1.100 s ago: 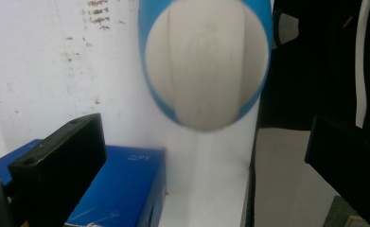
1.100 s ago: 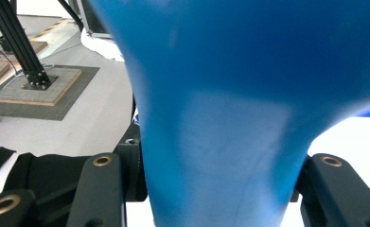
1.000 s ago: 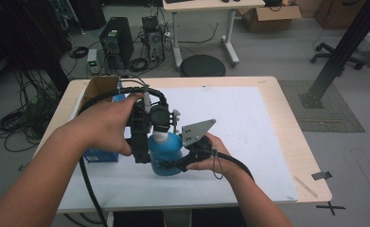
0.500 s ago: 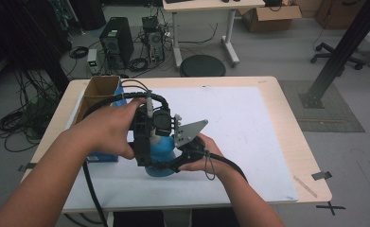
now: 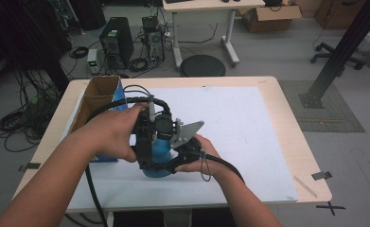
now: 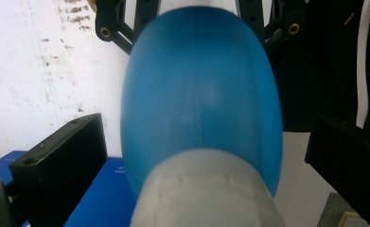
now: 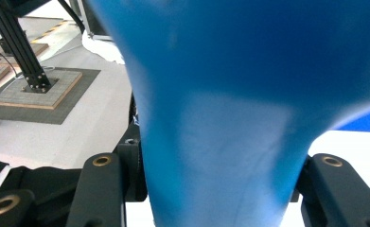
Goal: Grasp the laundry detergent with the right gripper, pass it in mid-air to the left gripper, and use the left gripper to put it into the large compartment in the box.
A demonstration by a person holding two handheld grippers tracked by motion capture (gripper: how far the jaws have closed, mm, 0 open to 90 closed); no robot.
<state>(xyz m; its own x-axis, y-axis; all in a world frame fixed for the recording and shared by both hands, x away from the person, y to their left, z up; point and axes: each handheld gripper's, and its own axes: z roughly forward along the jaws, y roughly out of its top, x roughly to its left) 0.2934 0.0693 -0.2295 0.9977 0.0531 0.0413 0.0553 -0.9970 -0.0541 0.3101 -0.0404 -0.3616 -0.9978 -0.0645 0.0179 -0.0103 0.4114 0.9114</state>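
Note:
A blue plastic bottle (image 5: 160,147) with a white cap (image 6: 206,189) is held above the white mat between both hands. My right gripper (image 5: 174,158) is shut on its narrow lower part; in the right gripper view the black jaws press on the blue body (image 7: 220,118) from both sides. My left gripper (image 5: 148,142) comes down over the cap end. In the left gripper view its fingers (image 6: 59,161) stand on either side of the cap, with a gap on each side. The left gripper (image 6: 206,163) is open.
An open cardboard box (image 5: 97,94) stands at the table's left, with a blue box (image 5: 103,158) beside it under my left hand. The white mat (image 5: 239,132) covers most of the wooden table (image 5: 286,94). Cables trail from both grippers towards me.
The left gripper has settled slightly lower over the bottle's top, so less of the blue body shows from above. Both hands have stayed almost in place.

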